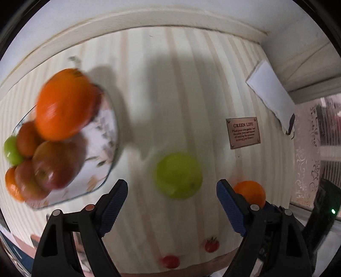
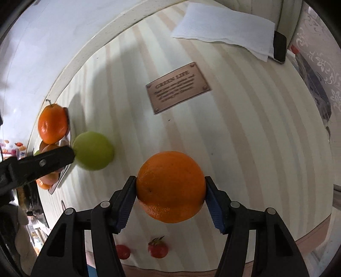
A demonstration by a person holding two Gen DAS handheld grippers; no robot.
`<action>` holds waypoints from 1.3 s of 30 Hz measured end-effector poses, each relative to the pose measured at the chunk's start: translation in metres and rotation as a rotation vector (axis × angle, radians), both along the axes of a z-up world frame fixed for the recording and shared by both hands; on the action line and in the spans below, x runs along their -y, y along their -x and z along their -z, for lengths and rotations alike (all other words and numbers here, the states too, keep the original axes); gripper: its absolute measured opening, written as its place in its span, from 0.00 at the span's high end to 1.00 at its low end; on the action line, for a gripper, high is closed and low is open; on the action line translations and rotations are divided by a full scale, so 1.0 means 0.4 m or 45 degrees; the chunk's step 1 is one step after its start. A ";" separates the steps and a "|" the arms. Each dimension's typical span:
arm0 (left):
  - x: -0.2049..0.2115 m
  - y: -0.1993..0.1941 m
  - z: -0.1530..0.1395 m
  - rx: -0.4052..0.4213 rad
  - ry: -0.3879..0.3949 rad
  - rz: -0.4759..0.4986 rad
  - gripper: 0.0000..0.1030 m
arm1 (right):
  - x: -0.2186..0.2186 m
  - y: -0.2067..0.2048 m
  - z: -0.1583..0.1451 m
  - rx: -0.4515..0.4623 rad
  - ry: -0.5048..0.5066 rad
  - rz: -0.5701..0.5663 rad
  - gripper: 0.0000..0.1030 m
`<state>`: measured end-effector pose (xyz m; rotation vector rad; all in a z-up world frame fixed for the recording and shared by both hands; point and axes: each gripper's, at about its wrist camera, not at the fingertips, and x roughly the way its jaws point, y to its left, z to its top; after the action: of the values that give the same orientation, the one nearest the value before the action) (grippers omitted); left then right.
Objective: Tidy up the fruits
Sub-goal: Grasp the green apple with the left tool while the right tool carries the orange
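My right gripper [image 2: 171, 192] is shut on a large orange [image 2: 170, 186] above the striped table [image 2: 245, 138]. My left gripper [image 1: 172, 202] is open and empty, with a green apple [image 1: 178, 175] on the table just ahead, between its fingers; the apple also shows in the right wrist view [image 2: 93, 150]. A glass plate [image 1: 104, 132] at the left is piled with an orange [image 1: 64, 105], apples [image 1: 56, 165] and a small green fruit [image 1: 11, 150]. The held orange shows behind the left gripper's right finger [image 1: 252, 192].
Two cherry tomatoes [image 2: 158, 248] [image 2: 123, 251] lie near the table's front edge. A brass "GREEN LIFE" plaque [image 2: 178, 87] is set in the table. A white napkin [image 2: 226, 29] and a dark phone [image 2: 279, 47] lie at the far right. A raised rim [image 1: 149, 19] borders the back.
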<state>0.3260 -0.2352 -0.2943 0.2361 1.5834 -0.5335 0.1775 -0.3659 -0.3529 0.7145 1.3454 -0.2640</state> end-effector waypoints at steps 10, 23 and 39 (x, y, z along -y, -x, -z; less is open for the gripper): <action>0.021 0.014 0.046 0.064 -0.058 0.107 0.48 | 0.011 -0.015 -0.001 -0.007 -0.016 -0.004 0.37; -0.306 0.083 0.016 0.017 -0.068 -0.059 0.48 | -0.152 -0.071 -0.018 0.010 -0.083 -0.204 0.37; -0.632 -0.054 -0.182 0.125 0.036 -0.298 0.48 | -0.342 -0.289 -0.121 0.172 -0.085 -0.355 0.37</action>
<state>0.3476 0.0174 -0.2216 0.0532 1.4834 -0.3567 0.2932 -0.2292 -0.3045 0.5806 1.3106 0.0512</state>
